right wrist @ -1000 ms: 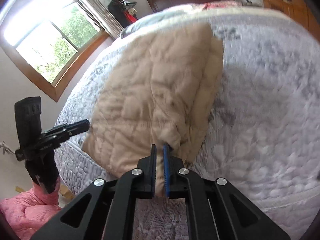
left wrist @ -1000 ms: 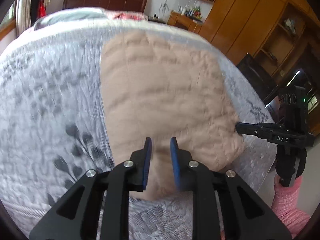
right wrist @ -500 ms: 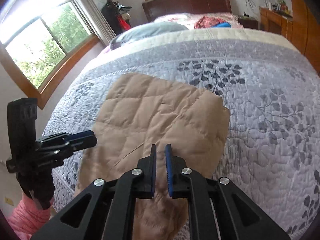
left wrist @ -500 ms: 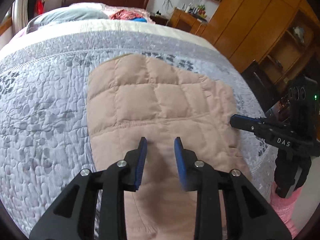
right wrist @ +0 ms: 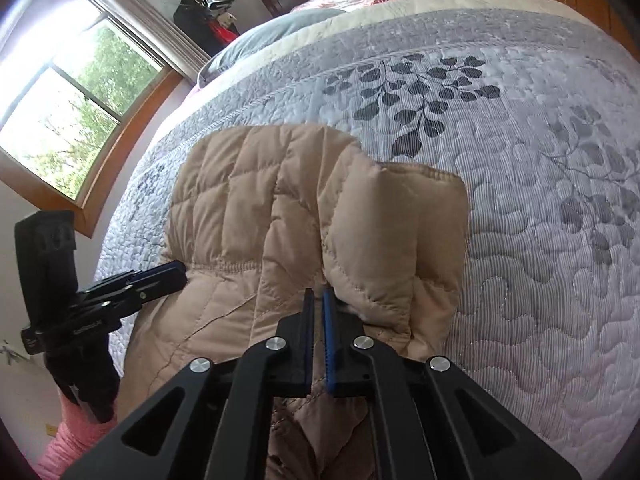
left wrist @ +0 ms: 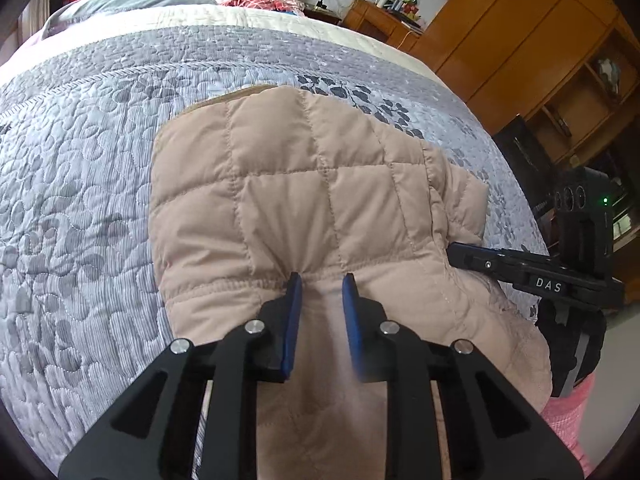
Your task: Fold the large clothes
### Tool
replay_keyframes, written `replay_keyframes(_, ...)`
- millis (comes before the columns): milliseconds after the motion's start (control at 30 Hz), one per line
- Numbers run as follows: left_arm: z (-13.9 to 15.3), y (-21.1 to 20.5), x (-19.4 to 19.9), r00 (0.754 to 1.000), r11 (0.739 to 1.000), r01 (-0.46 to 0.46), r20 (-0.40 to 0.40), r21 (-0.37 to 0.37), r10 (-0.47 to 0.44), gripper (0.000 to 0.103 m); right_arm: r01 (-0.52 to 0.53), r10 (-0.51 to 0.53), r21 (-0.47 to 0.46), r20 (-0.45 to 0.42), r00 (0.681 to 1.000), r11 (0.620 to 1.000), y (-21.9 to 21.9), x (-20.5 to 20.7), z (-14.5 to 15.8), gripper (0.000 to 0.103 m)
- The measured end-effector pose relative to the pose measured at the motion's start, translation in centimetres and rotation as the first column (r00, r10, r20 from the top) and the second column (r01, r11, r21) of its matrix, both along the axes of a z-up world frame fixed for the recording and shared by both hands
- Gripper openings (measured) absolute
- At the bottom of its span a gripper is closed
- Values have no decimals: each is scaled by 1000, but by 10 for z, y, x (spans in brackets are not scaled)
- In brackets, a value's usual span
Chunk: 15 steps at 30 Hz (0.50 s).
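My left tongs (left wrist: 320, 280) sit low in the centre of the frame, jaws closing, with the gathered seam of the beige quilted jacket (left wrist: 304, 184) bunched between the blue pads. My right tongs (right wrist: 318, 296) are clamped tight on a fold of the same jacket, near its bulging sleeve at centre right. The jacket lies folded on the grey leaf-patterned bedspread (right wrist: 520, 152), spilling over the bed's near edge. A pink sleeve (right wrist: 70, 428) shows at the lower left.
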<state>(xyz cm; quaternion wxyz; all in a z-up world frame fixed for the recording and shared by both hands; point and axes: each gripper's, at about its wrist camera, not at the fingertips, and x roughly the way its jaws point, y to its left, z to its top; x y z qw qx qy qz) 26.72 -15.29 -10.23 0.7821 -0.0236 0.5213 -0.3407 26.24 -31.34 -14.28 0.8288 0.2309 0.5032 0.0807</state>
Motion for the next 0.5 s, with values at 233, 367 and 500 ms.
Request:
replay_keyframes(233, 36, 27, -26, 998, 999, -8, 68, -42, 10, 54, 1, 1, -18, 96, 995, 1000, 3, -36, 39, 35)
replay_keyframes(367, 48, 62, -40, 995, 998, -30, 98, -59, 36, 64, 18, -17, -6, 135, 991, 1000, -7, -69, 55, 61)
replay_keyframes(500, 36, 98, -42, 998, 992, -63, 24, -108, 66, 67, 26, -36, 87, 109, 993, 996, -23, -90, 44, 69)
